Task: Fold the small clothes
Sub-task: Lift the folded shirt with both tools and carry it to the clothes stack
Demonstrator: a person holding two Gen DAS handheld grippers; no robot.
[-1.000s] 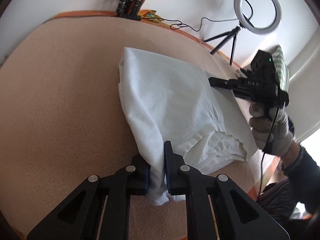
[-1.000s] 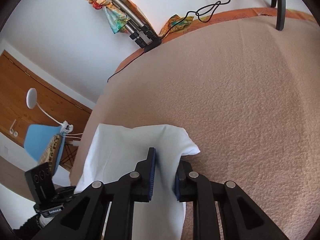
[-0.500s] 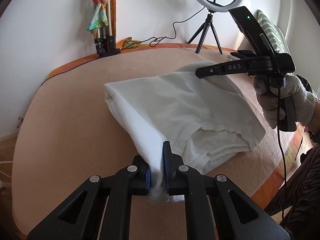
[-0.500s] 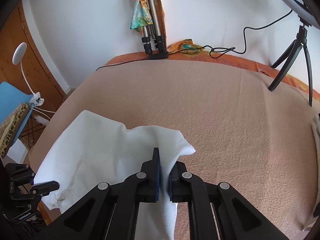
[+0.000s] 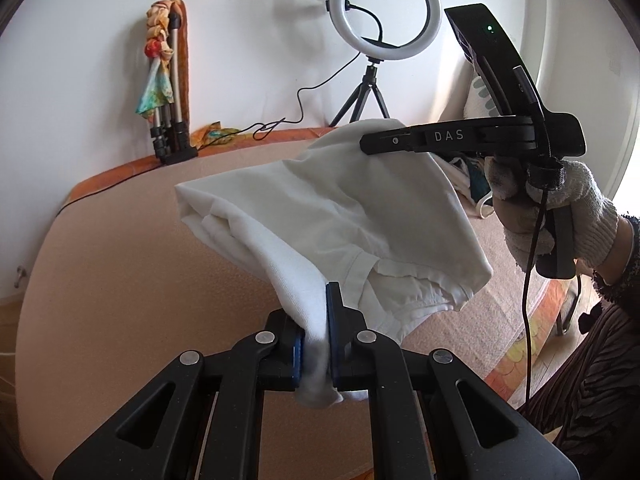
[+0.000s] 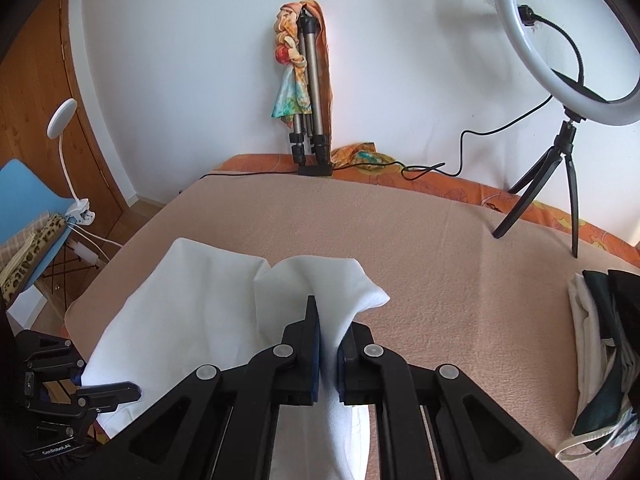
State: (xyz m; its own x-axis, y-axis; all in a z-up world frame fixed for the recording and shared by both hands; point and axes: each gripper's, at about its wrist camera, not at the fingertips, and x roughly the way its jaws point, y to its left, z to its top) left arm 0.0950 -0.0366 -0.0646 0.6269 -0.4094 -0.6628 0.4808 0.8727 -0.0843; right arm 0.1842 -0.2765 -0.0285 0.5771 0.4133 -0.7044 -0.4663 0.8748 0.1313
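- Tripod (image 5: 170, 92), folded and hung with a coloured scarf, leans against the wall at the far left edge of the bed (image 5: 120, 260)
- Left gripper (image 5: 317, 344) has its fingers clamped on a bunched corner of the white garment (image 5: 360, 208); a tuft of cloth pokes out below the grip
- White garment is partly folded and held clear of the bed, spanning between the two grippers; layered hems hang from its underside on the right
- Right gripper (image 6: 329, 344) has its fingers clamped on the opposite corner of the garment; seen from the left wrist view, it holds that corner higher than the left one
- Ring light (image 5: 386, 4) stands on a small tripod at the back of the bed, right of the garment
- Pile of other clothes (image 6: 600, 352) lies at the right edge of the bed, well apart from the held garment
- Step in hand, as judged: carrying the lifted garment over for a fold, or to set it down
- Next move calls for both grips kept tight, the two corners brought level, then the cloth lowered flat onto the bed before either grip is let go, so that the loose hems do not slide out of the layers
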